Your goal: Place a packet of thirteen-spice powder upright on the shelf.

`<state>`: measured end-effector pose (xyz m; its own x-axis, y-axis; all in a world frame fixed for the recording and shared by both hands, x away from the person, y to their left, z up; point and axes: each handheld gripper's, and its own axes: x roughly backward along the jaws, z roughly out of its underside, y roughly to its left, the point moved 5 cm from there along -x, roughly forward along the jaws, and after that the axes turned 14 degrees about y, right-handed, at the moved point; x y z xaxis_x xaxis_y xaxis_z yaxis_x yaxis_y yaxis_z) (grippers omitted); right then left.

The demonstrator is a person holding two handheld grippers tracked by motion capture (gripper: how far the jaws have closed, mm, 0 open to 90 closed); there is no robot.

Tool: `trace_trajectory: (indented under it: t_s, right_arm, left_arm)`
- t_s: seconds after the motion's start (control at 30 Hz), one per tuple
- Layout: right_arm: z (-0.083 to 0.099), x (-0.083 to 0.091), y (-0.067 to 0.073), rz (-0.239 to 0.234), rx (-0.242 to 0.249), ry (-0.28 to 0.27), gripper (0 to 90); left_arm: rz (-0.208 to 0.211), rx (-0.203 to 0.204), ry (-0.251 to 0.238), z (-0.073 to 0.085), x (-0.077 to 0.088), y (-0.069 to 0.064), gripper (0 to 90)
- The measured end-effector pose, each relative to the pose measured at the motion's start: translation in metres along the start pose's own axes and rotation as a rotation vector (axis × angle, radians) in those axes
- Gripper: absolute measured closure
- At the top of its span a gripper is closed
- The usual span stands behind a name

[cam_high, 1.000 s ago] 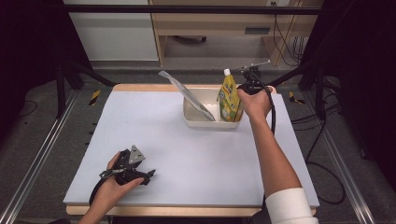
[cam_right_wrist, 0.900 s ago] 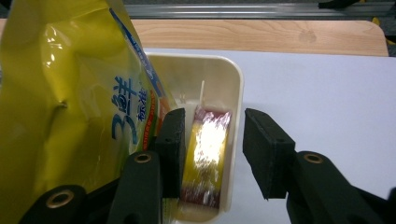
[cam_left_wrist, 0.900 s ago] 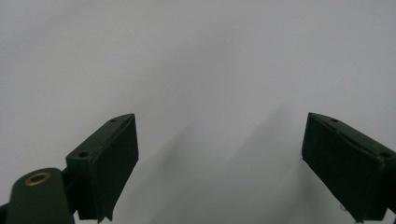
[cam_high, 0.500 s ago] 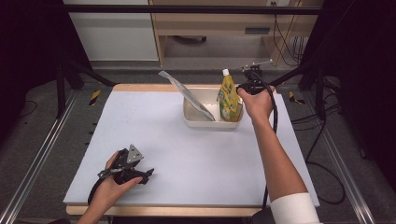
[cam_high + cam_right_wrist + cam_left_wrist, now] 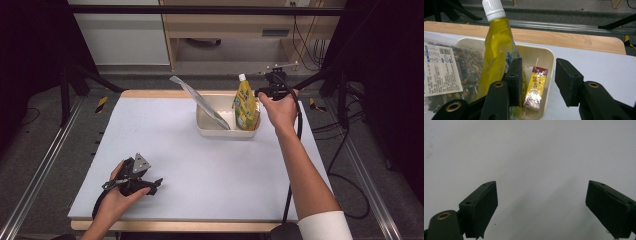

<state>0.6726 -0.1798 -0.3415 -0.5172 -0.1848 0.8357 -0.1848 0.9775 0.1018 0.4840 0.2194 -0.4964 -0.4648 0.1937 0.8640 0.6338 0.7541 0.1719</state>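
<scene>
Your right gripper (image 5: 537,86) hangs over the near right corner of the cream tray (image 5: 549,53) with its jaws parted and nothing pressed between them. The small red and yellow drink carton (image 5: 536,87) leans in that corner, directly in the gap, nearer the left jaw than the right; neither pad appears to touch it. Just left of the left jaw stands the yellow pouch (image 5: 496,50) with the white cap (image 5: 492,8), and the jaw seems to rest against or very near its side. Farther left lies the clear packet of dried mix (image 5: 446,75), propped on the tray's far wall.

Risks from this position:
- If you close off-centre, the left jaw is likely to catch the pouch together with the carton, and both would lift or the pouch would tip.
- The right jaw hangs beside the tray rim. If you lower further, it may strike the rim or straddle it, and the tray may shift on the table (image 5: 165,135).
- The carton is tilted and wrapped in glossy film, so a shallow grip may let it slip or turn.

Your left gripper (image 5: 541,207), well apart at the near left of the table, stands wide apart and empty above the bare surface.
</scene>
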Motion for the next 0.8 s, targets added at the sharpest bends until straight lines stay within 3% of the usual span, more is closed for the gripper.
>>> trace_trajectory:
  t_s: [0.13, 0.3, 0.57, 0.8]
  right_arm:
    - [0.000, 0.004, 0.001, -0.008, 0.001, -0.011, 57.0]
    - [0.001, 0.010, 0.002, -0.012, 0.017, -0.034, 53.8]
    - [0.005, 0.029, 0.006, -0.031, 0.042, -0.087, 35.0]
    - [0.014, 0.049, 0.008, -0.006, 0.094, -0.157, 22.0]
  left_arm:
    - [-0.005, -0.012, 0.012, 0.001, 0.000, 0.001, 10.3]
    - [-0.006, 0.008, 0.006, 0.001, 0.001, 0.003, 9.4]
    - [-0.017, 0.017, -0.011, 0.003, 0.005, 0.006, 7.9]
    - [-0.014, 0.032, -0.029, 0.003, 0.009, 0.010, 6.9]
